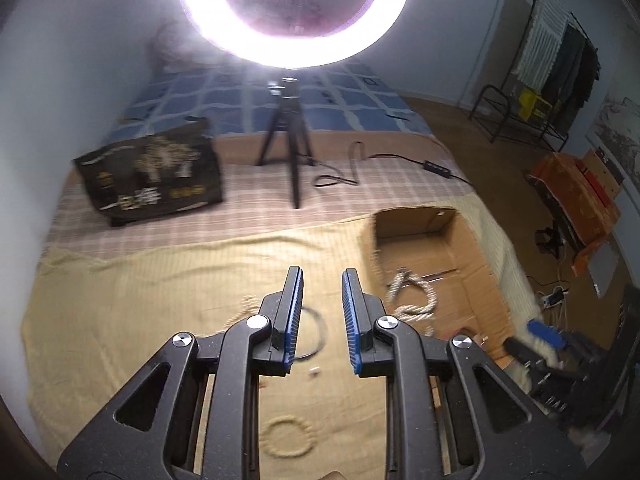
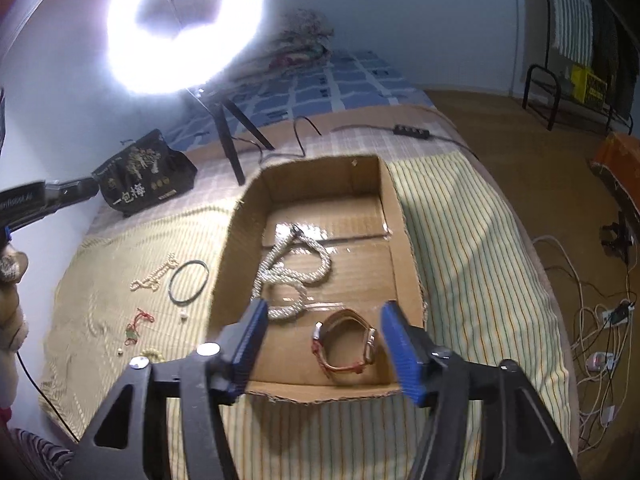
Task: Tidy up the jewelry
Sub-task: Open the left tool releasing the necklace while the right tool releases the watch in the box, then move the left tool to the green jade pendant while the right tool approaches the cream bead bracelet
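Cardboard box (image 2: 394,220): on the bed's striped cloth (image 2: 472,248), holding two pieces, one braided rope necklace (image 2: 296,268) and one wristwatch (image 2: 346,346) (red-brown strap).
Outside the box: one black bangle (image 2: 189,281), one pearl strand (image 2: 154,276), one red cord charm (image 2: 134,326).
Left gripper (image 1: 322,314): narrow gap, empty.
Right gripper (image 2: 322,346): wide, empty, over the wristwatch.

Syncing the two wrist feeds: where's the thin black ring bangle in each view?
Left wrist: black bangle lies on the yellow cloth, centre frame, partly hidden behind the left gripper.
Right wrist: left of centre, beside the cardboard box.
Shared landmark: ring light.
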Demonstrator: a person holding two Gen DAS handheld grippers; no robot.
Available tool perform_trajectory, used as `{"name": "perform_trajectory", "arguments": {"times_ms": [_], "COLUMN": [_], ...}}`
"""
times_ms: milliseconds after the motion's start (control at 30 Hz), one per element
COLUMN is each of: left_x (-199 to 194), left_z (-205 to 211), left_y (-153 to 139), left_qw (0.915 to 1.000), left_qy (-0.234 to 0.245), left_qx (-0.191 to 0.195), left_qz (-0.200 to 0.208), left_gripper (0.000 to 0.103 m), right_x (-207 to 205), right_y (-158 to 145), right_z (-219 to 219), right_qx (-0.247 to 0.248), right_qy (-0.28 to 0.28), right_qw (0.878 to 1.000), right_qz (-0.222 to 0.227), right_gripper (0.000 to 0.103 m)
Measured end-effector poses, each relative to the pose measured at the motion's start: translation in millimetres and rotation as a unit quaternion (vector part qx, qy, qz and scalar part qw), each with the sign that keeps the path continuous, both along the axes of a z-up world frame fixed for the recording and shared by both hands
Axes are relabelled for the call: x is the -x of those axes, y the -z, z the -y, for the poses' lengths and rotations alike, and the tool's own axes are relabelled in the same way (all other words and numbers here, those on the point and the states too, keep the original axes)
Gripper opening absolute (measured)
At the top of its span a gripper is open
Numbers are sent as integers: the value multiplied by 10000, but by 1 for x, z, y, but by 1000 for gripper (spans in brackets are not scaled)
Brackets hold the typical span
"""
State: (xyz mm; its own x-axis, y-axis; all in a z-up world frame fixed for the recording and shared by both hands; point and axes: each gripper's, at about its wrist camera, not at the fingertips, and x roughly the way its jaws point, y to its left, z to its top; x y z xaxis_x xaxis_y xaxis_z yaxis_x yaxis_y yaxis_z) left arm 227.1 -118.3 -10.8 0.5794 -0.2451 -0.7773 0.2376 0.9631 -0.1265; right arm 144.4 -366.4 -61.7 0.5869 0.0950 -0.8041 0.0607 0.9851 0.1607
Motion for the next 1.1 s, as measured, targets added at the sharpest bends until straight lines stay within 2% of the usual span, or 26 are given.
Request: {"name": "perform_trajectory", "arguments": {"times_ms": [33, 100, 200, 267, 467, 633, 700, 833, 1000, 1100], "left_x": [4, 12, 22, 29, 47, 57, 56, 57, 55, 51], "left_z": [-13, -31, -55, -73, -116, -127, -125, -120, -111, -107], "left_y": [-2, -5, -3, 3, 35, 67, 76, 94, 113, 123], "left_qw": [9999, 9995, 9978, 9973, 9985, 9976, 9972, 9953, 9919, 9900], "left_qy": [-73, -152, -290, -373, -515, -439, -315, -66, 204, 288], "left_qx": [-74, -214, -502, -561, -162, -19, 25, 124, 193, 185], "left_qz": [54, 189, 320, 292, -120, -537, -682, -956, -1241, -1372], "left_gripper": [31, 41, 42, 42, 42, 42, 42, 42, 42, 42], "right_x": [1, 1, 3, 4, 10, 21, 23, 21, 18, 13], "right_y": [-3, -6, -10, -10, -9, -8, -5, 15, 49, 67], "right_z": [-4, -10, -24, -33, -65, -94, -106, -131, -145, -149], "right_qx": [12, 37, 111, 159, 149, 4, -108, -240, -412, -685], "right_qy": [-46, -130, -275, -370, -691, -870, -1034, -1431, -1502, -1514], "right_qw": [10000, 9998, 9992, 9986, 9965, 9942, 9932, 9894, 9854, 9808], "right_qz": [63, 141, 285, 329, 457, 628, 526, -73, -684, -1019], "right_gripper": [68, 74, 78, 78, 80, 86, 87, 87, 86, 78]}}
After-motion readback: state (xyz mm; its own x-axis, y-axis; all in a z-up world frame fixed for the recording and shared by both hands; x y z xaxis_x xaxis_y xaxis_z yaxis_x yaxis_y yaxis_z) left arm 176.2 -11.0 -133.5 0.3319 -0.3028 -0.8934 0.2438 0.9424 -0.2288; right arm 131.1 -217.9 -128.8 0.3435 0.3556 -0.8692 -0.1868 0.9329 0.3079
